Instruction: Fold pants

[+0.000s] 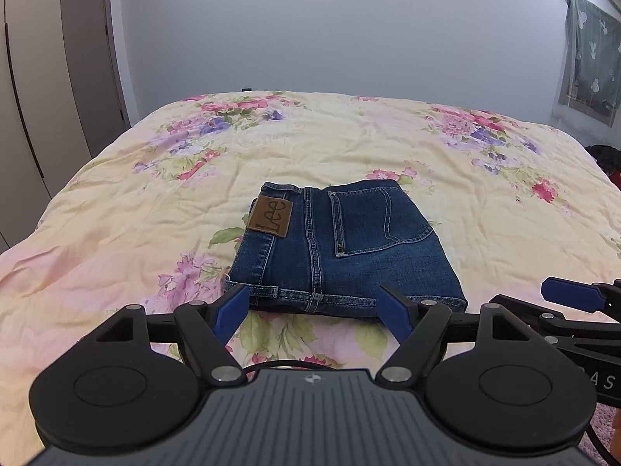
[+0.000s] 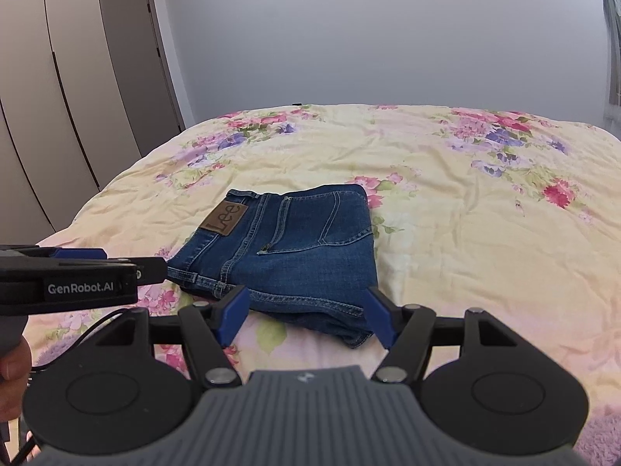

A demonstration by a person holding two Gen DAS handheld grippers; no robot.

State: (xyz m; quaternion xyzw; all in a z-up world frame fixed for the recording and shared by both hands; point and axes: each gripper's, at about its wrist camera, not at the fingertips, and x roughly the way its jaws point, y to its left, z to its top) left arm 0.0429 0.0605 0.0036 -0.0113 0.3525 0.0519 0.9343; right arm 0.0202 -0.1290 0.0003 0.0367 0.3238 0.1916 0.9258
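Observation:
A pair of blue jeans (image 1: 341, 244) lies folded into a compact rectangle on the floral bedspread (image 1: 116, 209), with the brown leather patch (image 1: 270, 215) and a back pocket facing up. My left gripper (image 1: 313, 291) hovers at the near edge of the jeans with its blue pads (image 1: 233, 308) wide apart, touching nothing. My right gripper (image 2: 307, 291) is also open at the same near edge of the jeans (image 2: 295, 248), with its pads (image 2: 382, 316) off the cloth. Each gripper shows in the other's view: the right gripper (image 1: 570, 293) and the left gripper (image 2: 77, 268).
Pale wardrobe doors (image 2: 46, 97) and a grey door (image 2: 136, 58) stand left of the bed. A plain wall (image 1: 330, 31) rises behind it. A curtained window (image 1: 590, 58) is at the far right, with dark items (image 1: 607, 159) beside the bed. A person's hand (image 2: 11, 365) holds the left gripper.

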